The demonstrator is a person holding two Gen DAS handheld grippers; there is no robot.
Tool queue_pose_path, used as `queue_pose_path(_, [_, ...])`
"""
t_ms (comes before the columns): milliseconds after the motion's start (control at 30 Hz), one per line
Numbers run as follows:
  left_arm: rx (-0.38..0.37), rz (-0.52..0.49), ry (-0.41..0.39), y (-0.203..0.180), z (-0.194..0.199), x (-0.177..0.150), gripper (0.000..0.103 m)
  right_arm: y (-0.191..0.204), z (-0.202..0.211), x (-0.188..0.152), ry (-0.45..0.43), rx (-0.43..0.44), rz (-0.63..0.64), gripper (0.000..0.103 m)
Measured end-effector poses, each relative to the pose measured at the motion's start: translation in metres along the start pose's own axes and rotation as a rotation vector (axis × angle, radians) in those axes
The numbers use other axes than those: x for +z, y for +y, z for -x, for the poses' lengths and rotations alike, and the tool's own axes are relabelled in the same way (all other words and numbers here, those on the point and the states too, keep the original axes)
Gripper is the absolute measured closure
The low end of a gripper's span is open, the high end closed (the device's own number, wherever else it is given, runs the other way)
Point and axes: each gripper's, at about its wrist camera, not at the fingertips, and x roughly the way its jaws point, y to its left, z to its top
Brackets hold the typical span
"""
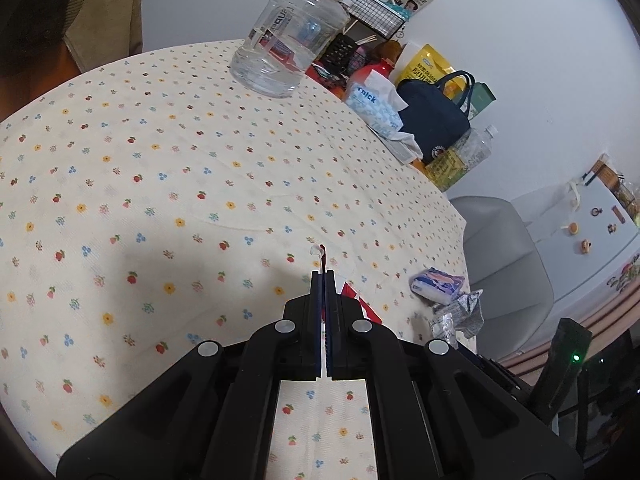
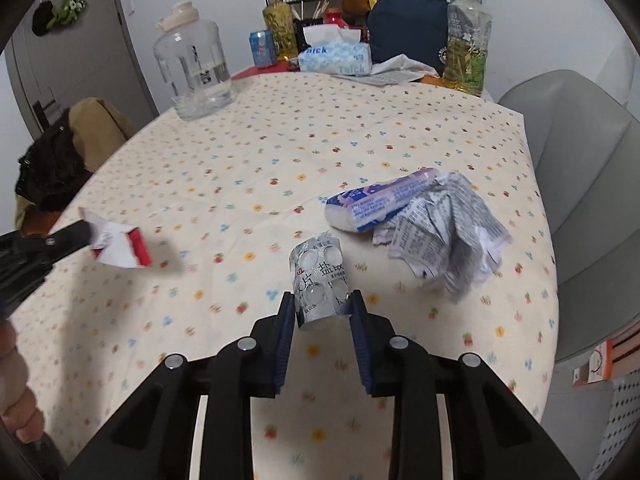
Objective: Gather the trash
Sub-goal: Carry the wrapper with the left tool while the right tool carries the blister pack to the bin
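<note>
My right gripper (image 2: 321, 303) is shut on a silver pill blister pack (image 2: 320, 276), which stands curled between the blue pads just above the flowered tablecloth (image 2: 280, 152). Beyond it to the right lie a blue-and-white tissue packet (image 2: 380, 204) and a crumpled printed leaflet (image 2: 444, 232). At the left edge of that view, my left gripper (image 2: 82, 232) holds a torn red-and-white carton (image 2: 120, 248) off the cloth. In the left wrist view that left gripper (image 1: 324, 274) is shut on the carton (image 1: 352, 300). The tissue packet (image 1: 438, 284) and leaflet (image 1: 466, 310) lie to its right.
At the table's far side stand a clear water jug (image 2: 192, 76), a tissue box (image 2: 334, 56), a navy bag (image 2: 408, 36) and bottles (image 2: 468, 48). A grey chair (image 2: 580, 184) is beside the table's right edge. Jackets hang on a chair (image 2: 68, 152) at the left.
</note>
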Motion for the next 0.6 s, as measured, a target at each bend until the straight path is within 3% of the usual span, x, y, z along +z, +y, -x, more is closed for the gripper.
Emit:
queue_pose_path(300, [-0.073, -0.050, 0.017, -0.037, 0.001, -0.016, 0.101, -0.012, 0.054, -0.022, -0.073, 0.035, -0.048, 0.076])
queue_pose_path(600, [-0.145, -0.118, 0.061, -0.078, -0.006, -0.034, 0.101, -0.040, 0.097, -0.045, -0.134, -0.005, -0.117, 0.076])
